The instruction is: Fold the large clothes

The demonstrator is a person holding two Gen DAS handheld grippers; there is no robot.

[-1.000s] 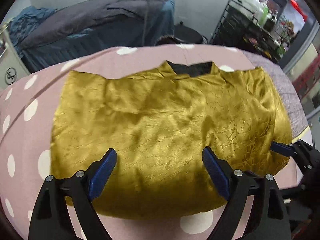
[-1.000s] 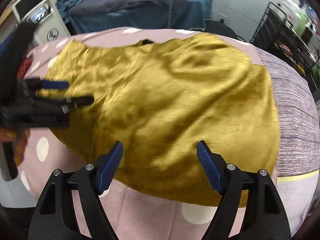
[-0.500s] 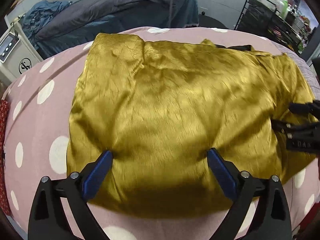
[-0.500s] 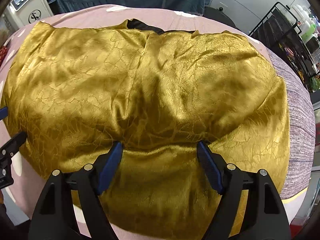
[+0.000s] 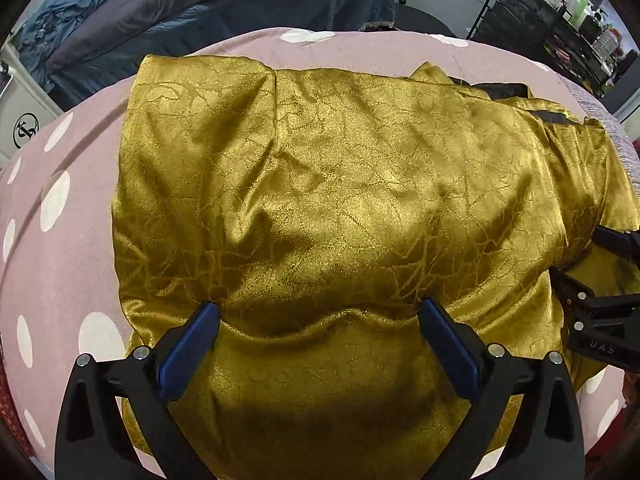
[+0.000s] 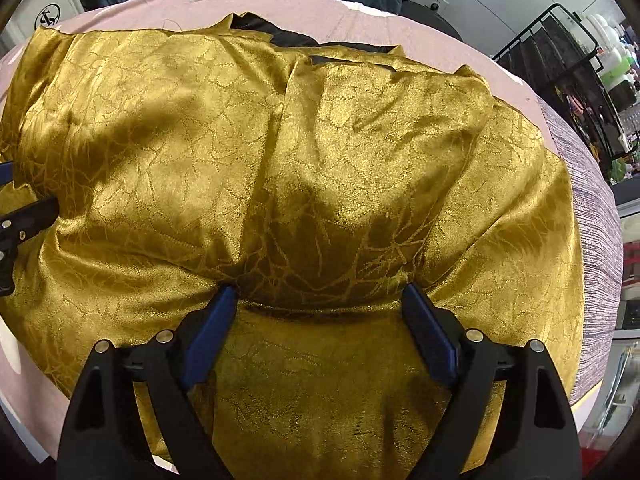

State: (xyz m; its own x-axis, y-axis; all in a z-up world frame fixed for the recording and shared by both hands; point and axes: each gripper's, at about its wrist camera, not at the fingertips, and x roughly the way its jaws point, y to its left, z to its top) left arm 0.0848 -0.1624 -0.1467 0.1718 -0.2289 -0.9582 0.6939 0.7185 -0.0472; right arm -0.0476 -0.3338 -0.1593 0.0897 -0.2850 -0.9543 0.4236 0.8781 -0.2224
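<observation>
A large shiny gold garment (image 5: 340, 200) with a black collar lining (image 5: 504, 90) lies spread on a pink polka-dot table cover (image 5: 60, 160). It also fills the right wrist view (image 6: 280, 160). My left gripper (image 5: 320, 328) is open, its blue fingertips pressing on the cloth near the front left edge. My right gripper (image 6: 318, 308) is open, fingertips pressing on the cloth toward the right side; it also shows at the right edge of the left wrist view (image 5: 600, 280). A fold ridge bunches between each pair of fingers.
A dark blue-grey bedcover heap (image 5: 200, 12) lies behind the table. A black wire rack (image 5: 552, 28) with bottles stands at the back right. A white appliance (image 5: 20, 120) stands at the left. A grey woven cloth (image 6: 592, 220) covers the table's right end.
Both grippers have moved forward and lower onto the garment. The cloth now bunches into a ridge ahead of the fingertips. The jaws have stayed open.
</observation>
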